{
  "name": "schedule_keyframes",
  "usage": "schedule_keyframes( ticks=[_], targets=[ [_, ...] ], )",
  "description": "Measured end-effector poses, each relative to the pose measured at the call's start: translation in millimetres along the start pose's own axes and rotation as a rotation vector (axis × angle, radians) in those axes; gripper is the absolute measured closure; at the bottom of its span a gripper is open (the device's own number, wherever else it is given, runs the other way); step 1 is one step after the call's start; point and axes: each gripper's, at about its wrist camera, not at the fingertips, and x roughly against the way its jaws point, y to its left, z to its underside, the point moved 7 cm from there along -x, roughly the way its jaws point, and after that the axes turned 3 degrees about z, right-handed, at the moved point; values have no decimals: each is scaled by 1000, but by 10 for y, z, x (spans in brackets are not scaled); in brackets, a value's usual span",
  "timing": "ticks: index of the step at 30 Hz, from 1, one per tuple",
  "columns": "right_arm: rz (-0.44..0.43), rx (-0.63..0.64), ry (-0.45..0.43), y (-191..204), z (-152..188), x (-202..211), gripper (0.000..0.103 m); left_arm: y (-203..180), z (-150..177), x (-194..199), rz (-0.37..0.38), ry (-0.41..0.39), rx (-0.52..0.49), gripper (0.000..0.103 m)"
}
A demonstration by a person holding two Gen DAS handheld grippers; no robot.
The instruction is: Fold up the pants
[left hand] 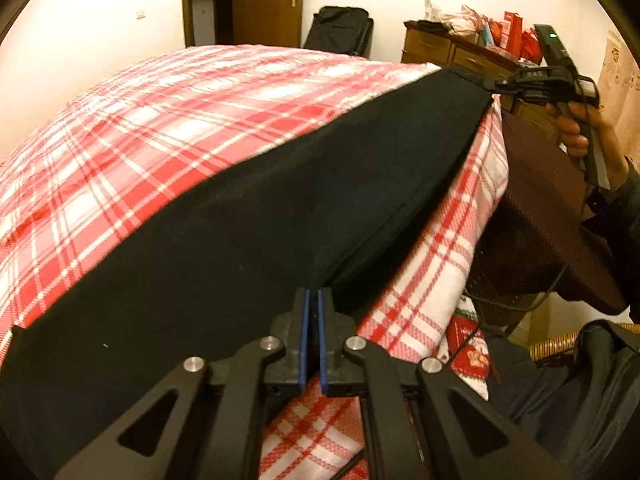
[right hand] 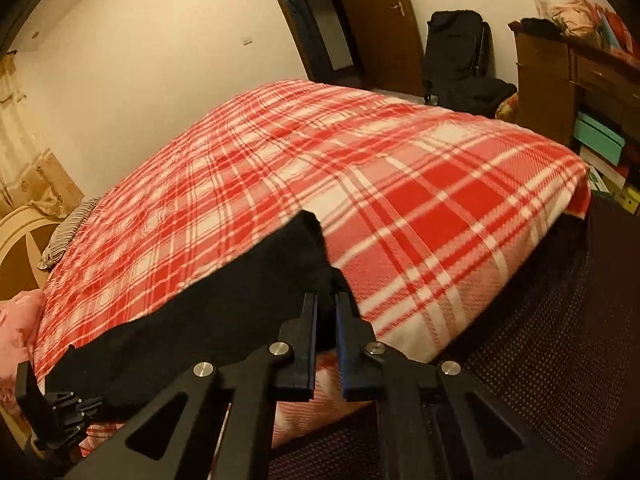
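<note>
Black pants (left hand: 280, 208) lie stretched along the near edge of the bed, pulled taut between my two grippers. At the bottom of the left wrist view, my left gripper (left hand: 314, 293) is shut on one end of the fabric. My right gripper (left hand: 494, 89), held by a hand (left hand: 576, 132), pinches the other end at the upper right. In the right wrist view, the right gripper (right hand: 326, 299) is shut with a bunched fold of the pants (right hand: 224, 304) between its pads. The left gripper (right hand: 90, 402) shows at the lower left, at the far end of the cloth.
A red and white plaid cover (right hand: 400, 184) spreads over the whole bed. A dark patterned skirt (left hand: 540, 216) hangs at the bed's side. A wooden dresser (left hand: 440, 48) with red bags, a black suitcase (left hand: 340, 30) and a door stand beyond. A wicker chair (left hand: 556, 346) is at the lower right.
</note>
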Motion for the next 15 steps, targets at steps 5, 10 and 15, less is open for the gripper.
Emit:
schedule_keyframes(
  ticks=[5, 10, 15],
  targets=[
    [16, 36, -4, 34, 50, 50, 95, -7, 49, -28, 9, 11, -4, 99],
    [11, 58, 18, -2, 75, 3, 86, -1, 93, -87, -1, 28, -20, 95],
    [49, 30, -54, -91, -153, 164, 45, 2, 66, 26, -14, 5, -12, 90]
  ],
)
